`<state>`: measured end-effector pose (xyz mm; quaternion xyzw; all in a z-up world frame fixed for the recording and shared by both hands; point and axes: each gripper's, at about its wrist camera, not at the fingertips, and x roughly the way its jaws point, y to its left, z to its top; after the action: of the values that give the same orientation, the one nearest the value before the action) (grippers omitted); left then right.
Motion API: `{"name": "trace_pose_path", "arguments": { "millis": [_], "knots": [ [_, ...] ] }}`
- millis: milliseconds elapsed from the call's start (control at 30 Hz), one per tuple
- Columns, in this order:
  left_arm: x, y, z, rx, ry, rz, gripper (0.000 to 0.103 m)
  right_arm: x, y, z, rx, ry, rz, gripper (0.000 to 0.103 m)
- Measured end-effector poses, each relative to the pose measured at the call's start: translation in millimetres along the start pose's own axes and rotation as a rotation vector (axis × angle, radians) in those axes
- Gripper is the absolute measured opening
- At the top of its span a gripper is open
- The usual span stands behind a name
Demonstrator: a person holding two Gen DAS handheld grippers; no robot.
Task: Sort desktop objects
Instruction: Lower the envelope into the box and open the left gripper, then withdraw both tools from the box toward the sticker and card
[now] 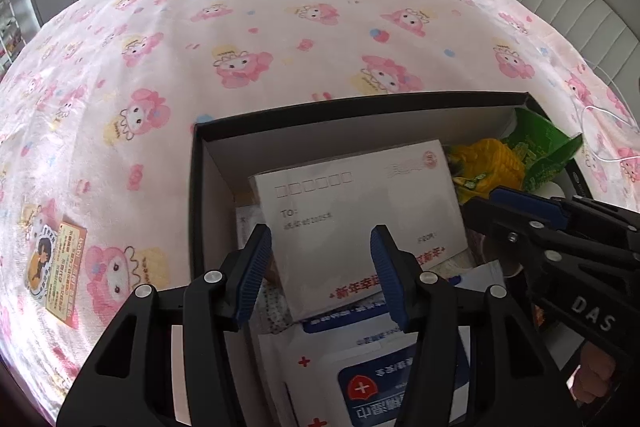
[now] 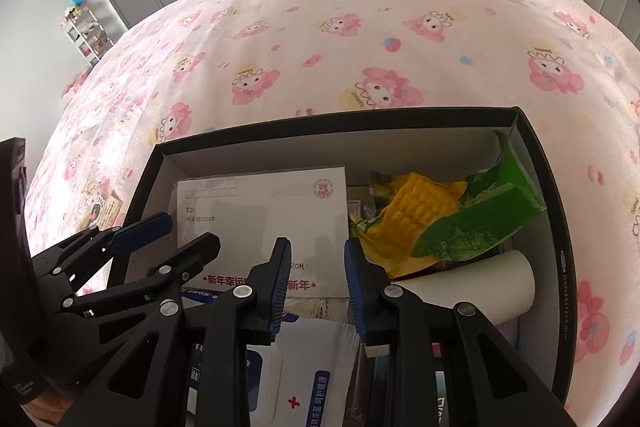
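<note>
Fingers of both grippers stand parted, empty, above the box; envelope lies inside; card remains outside on the cloth.

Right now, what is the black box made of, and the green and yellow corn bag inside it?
The black box looks like stiff cardboard: matte black outside, plain grey inside, with thin straight walls. The corn bag looks like thin plastic film: it is shiny, crinkled and catches the light. Neither is certain from looks alone.
</note>
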<state>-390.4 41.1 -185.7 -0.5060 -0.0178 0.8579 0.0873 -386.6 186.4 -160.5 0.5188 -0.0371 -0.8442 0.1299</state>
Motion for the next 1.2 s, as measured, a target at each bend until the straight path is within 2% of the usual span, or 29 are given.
{"name": "trace_pose_path", "arguments": {
  "millis": [67, 133, 233, 300, 467, 667, 700, 767, 800, 1033, 1200],
  "knots": [
    [3, -1, 1, 0.005, 0.011, 0.009, 0.053, 2, -1, -1, 0.006, 0.014, 0.012, 0.024],
    [6, -1, 2, -0.004, 0.018, 0.061, 0.052, 6, 0, -1, 0.005, 0.029, 0.010, 0.024],
    [-6, -3, 3, -0.002, -0.048, 0.137, 0.053, 8, 1, -2, 0.000, 0.036, -0.005, 0.024],
    [-14, -6, 5, 0.025, -0.096, 0.158, 0.057, 10, 0, -2, 0.001, 0.039, -0.004, 0.024],
    [-23, -6, 5, 0.024, -0.112, 0.084, 0.056, 1, 1, -6, 0.005, 0.015, -0.004, 0.024],
    [-65, -19, -4, 0.047, -0.182, 0.062, 0.055, -39, 13, -17, 0.007, -0.049, -0.039, 0.025],
    [-75, -20, -6, 0.053, -0.196, 0.058, 0.056, -47, 15, -19, 0.009, -0.060, -0.046, 0.027],
    [-95, -20, -12, 0.051, -0.220, 0.054, 0.056, -63, 19, -24, 0.013, -0.084, -0.058, 0.038],
    [-106, -20, -16, 0.048, -0.233, 0.046, 0.056, -73, 21, -27, 0.011, -0.100, -0.055, 0.040],
    [-190, -29, -55, 0.031, -0.320, 0.025, 0.056, -150, 49, -64, -0.024, -0.239, -0.062, 0.042],
    [-244, -36, -100, 0.007, -0.362, 0.030, 0.057, -201, 68, -104, -0.028, -0.306, -0.057, 0.042]
  ]
}}
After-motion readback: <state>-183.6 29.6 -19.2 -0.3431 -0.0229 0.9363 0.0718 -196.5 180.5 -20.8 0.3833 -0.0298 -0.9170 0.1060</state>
